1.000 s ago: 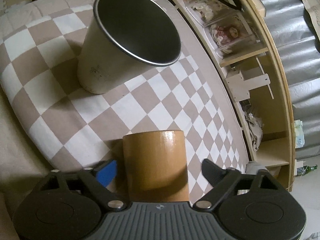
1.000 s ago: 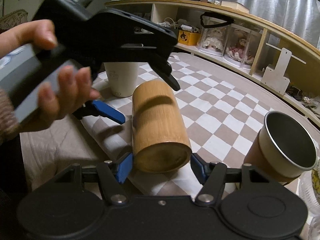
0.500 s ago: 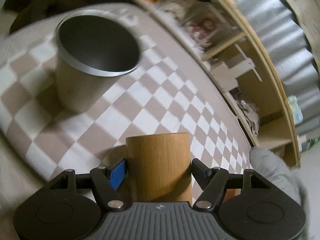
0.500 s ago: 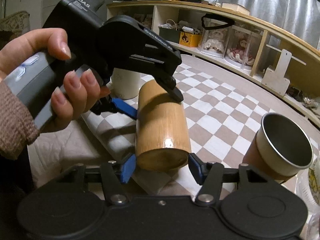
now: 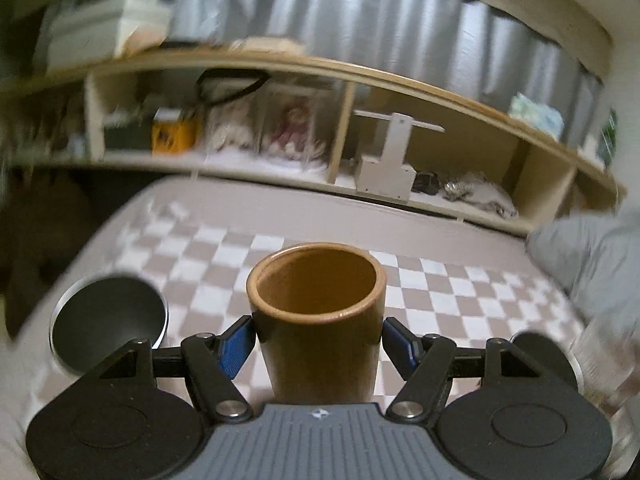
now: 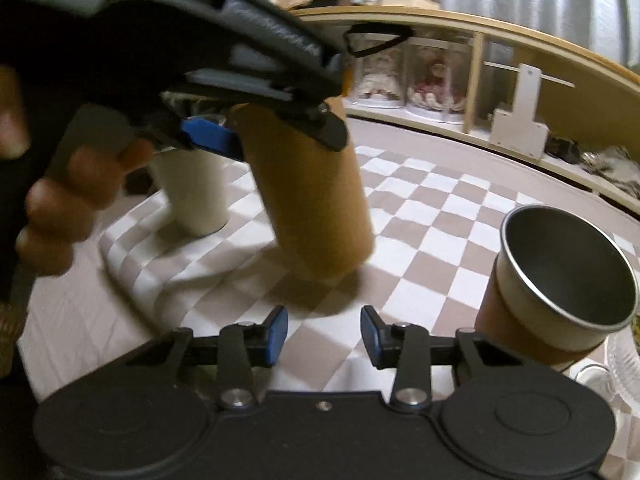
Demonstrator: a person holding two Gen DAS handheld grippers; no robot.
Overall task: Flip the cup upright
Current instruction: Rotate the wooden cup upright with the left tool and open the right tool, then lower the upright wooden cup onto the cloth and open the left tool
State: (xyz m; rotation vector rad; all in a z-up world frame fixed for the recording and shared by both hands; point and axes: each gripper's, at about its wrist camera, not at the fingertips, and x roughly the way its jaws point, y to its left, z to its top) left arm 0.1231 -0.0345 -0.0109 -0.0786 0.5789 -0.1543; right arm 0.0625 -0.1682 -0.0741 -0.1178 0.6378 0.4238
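Observation:
The wooden cup (image 5: 318,320) is gripped between the blue pads of my left gripper (image 5: 316,340), mouth up and open toward the camera. In the right wrist view the same cup (image 6: 316,204) stands nearly upright, slightly tilted, its base at the checkered cloth (image 6: 432,216), with the left gripper (image 6: 276,132) clamped near its top. My right gripper (image 6: 323,334) is open and empty, just in front of the cup's base, apart from it.
A brown metal-lined cup (image 6: 560,284) stands at the right, and a white cup (image 6: 196,192) behind left. A steel cup (image 5: 108,320) shows left of my left gripper. A wooden shelf (image 5: 400,160) with boxes runs along the back. Glassware (image 6: 624,364) sits at far right.
The left gripper has swung the wooden cup from lying on its side to nearly upright. The right gripper has let go of the cup's base and drawn back, jaws open.

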